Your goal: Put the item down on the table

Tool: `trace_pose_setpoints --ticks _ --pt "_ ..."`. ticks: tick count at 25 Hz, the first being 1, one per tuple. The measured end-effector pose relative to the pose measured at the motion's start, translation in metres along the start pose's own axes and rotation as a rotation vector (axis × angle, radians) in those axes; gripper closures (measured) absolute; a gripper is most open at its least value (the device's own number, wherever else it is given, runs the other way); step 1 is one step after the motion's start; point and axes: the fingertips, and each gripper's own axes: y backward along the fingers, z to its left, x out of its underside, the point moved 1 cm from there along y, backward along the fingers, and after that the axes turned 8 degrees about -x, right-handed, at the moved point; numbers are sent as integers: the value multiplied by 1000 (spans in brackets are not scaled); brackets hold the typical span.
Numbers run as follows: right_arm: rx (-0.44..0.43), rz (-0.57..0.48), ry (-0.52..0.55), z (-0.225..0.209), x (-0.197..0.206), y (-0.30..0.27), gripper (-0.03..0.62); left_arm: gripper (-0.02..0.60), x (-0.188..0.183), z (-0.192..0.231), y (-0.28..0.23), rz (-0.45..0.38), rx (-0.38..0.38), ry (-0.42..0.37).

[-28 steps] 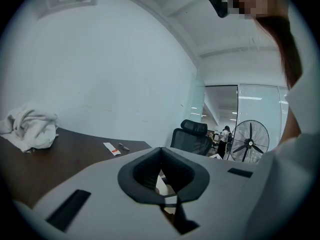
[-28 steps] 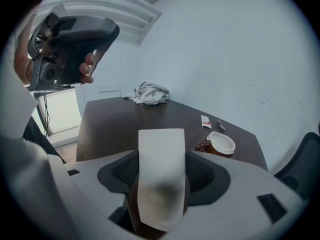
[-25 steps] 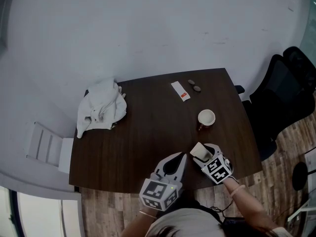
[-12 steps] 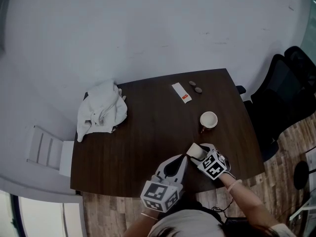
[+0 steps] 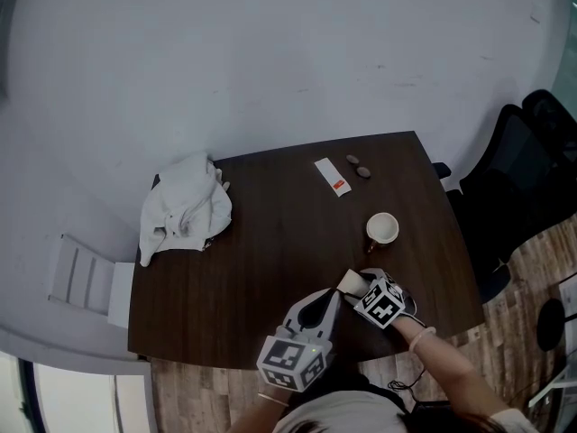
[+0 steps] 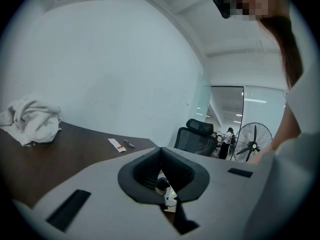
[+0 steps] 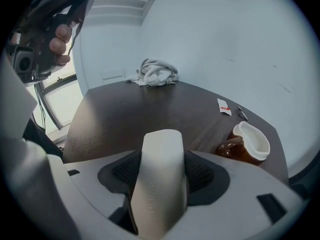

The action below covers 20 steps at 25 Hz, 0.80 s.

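A cream-coloured oblong case [image 7: 159, 176] is clamped between the pads of my right gripper [image 7: 162, 171], its rounded end sticking out past the fingertips. In the head view the right gripper [image 5: 353, 283] holds the case [image 5: 350, 280] just over the dark wooden table [image 5: 252, 260] near its front edge. My left gripper [image 5: 331, 298] rests beside it to the left, jaws shut with nothing in them. In the left gripper view the left gripper [image 6: 161, 171] shows its pads meeting at the tip.
A brown mug with a white inside [image 5: 380, 228] [image 7: 247, 144] stands just beyond the right gripper. A crumpled white cloth [image 5: 185, 206] lies far left. A white sachet [image 5: 330, 175] and two small dark objects [image 5: 357, 166] lie at the back. A black chair [image 5: 523, 170] stands right.
The right gripper, still holding the case, has shifted a little to the left, closer to the left gripper. The left gripper has barely moved.
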Motion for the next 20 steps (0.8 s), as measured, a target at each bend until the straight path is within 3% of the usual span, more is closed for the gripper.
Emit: trace_pose_setpoints --ticks 13,20 --pt "-59 81 -17 -1 9 -21 309 565 6 3 1 10 -24 6" --pt "-60 46 -86 -3 11 -22 303 564 7 3 4 6 -37 5"
